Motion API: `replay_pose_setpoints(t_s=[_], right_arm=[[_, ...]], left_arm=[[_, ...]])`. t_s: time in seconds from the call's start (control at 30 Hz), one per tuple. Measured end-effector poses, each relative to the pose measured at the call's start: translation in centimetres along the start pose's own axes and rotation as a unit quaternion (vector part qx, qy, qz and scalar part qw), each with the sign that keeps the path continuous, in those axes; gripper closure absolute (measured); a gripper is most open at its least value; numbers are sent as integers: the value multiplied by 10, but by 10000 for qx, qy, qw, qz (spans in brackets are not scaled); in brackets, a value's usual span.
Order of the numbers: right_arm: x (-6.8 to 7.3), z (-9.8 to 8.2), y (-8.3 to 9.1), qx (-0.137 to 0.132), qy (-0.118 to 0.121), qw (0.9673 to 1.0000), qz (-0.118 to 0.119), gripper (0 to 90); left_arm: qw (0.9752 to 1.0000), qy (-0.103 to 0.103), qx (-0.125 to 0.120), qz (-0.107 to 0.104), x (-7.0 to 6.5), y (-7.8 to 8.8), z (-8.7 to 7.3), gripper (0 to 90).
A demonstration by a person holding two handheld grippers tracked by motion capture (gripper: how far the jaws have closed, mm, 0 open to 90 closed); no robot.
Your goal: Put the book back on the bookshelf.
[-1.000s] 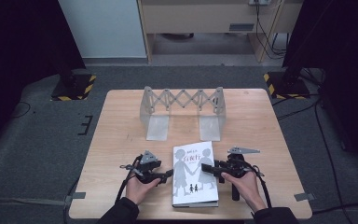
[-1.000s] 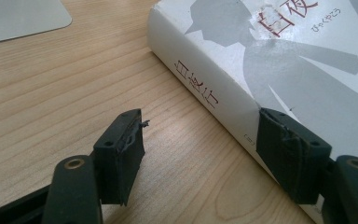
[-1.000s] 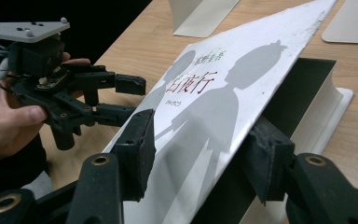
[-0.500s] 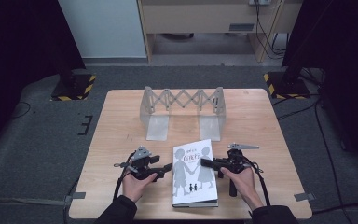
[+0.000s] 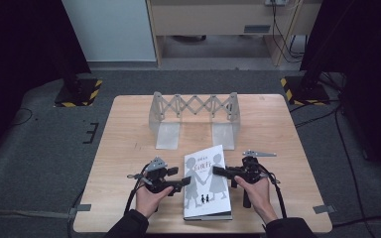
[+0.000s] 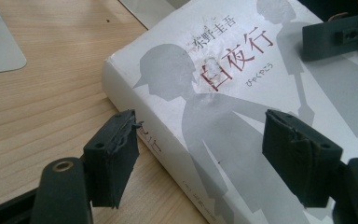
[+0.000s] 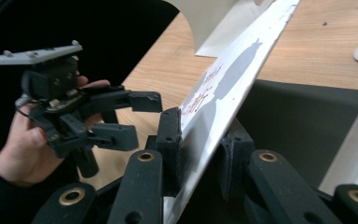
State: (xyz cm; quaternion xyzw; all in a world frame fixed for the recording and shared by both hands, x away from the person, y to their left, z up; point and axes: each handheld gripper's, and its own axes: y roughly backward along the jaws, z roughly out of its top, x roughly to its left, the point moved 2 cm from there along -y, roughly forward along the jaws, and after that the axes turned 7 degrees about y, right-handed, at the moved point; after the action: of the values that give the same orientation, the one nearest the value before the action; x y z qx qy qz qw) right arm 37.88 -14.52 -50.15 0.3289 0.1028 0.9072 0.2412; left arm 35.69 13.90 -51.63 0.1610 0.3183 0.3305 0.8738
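The right gripper (image 7: 200, 154) has just been closing, and its two black jaws now pinch the front cover of the book (image 5: 207, 181) between them; in the right gripper view the thin white cover runs up and away from the pads, lifted clear of the dark inside of the book beneath it. A second ago the same gripper sat at the book's right edge with its jaws wider and the cover flat, so the grasp is new, and I judge that the opening of the book has begun on this side. The left gripper (image 6: 198, 156) has been opening a little: its jaws stand apart and hold nothing, one pad hanging over the table (image 5: 129, 148) just off the spine and the other over the printed figures on the cover. From the high view both hands have hardly shifted; the book lies where it lay, near the front edge of the table between the two grippers, its top tilted a little to the right, well apart from the folding rack (image 5: 194, 111) that stands farther back. As I read it, the left gripper is free to steady the spine side while the right one turns the cover over.
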Motion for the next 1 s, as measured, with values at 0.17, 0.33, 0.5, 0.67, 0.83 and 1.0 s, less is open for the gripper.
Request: replay_pose_setpoints(t_s=[0.17, 0.33, 0.5, 0.67, 0.83, 1.0], right_arm=[[4, 4, 5, -65, -60, 9997, 225, 797], [11, 9, 9, -112, 75, 9994, 319, 803], [16, 15, 17, -314, 184, 9984, 437, 811], [19, 19, 23, -434, 249, 9973, 537, 812], [22, 21, 25, -472, 281, 9963, 669, 810], [24, 23, 28, -535, 324, 9950, 779, 810]], left_arm=[[9998, 18, 161, -102, -2, -5, -4, 233], [9997, 98, 94, -198, -5, -8, -5, 184], [9988, 272, -31, -404, -6, -11, -6, 131], [9978, 251, -64, -603, -10, -17, -10, 78], [9961, 316, -92, -823, -10, -23, -13, 0], [9920, 375, 18, -1204, -12, -29, -17, 0]])
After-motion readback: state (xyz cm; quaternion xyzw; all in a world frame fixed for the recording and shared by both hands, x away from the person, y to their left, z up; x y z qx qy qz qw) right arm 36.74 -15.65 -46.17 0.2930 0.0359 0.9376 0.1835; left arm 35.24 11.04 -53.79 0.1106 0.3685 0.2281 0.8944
